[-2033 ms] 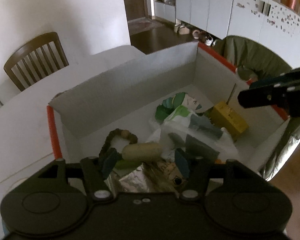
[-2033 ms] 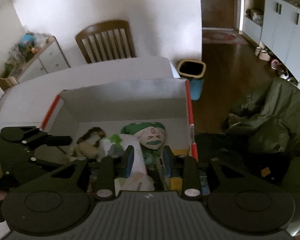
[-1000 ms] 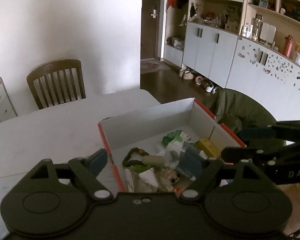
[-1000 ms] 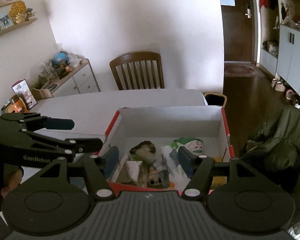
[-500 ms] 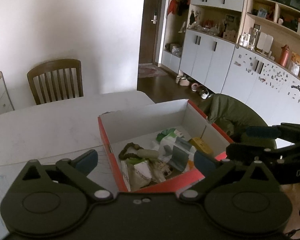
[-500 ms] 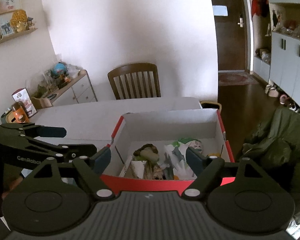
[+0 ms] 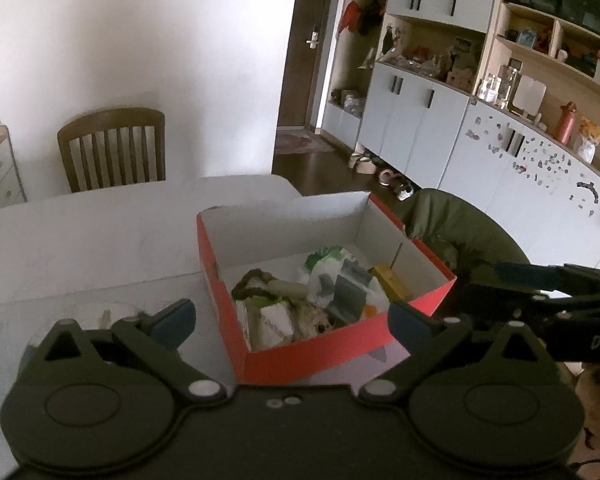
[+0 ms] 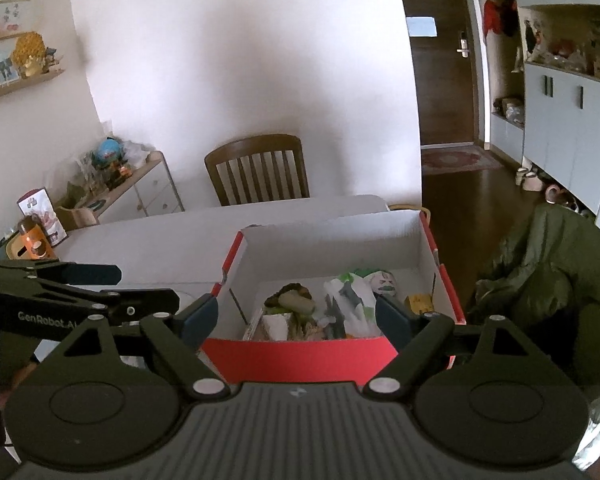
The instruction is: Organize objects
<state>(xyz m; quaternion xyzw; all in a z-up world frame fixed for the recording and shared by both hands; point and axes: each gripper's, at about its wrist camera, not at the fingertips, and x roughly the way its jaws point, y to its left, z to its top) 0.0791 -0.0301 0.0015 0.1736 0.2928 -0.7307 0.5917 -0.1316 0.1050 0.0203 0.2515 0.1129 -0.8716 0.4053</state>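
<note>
Both hand-held grippers released over the red box (image 8: pixel 296 358)

Left hand-held gripper (image 8: pixel 112 288) reads "GenRobot.AI"; right hand-held gripper (image 7: pixel 540 280) shows "DAS".

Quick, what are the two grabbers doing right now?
Left gripper: open, holding nothing.
Right gripper: open, holding nothing.

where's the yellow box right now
The yellow box lies inside the red box, against its right wall beside the white bag; the right wrist view shows it too.
</note>
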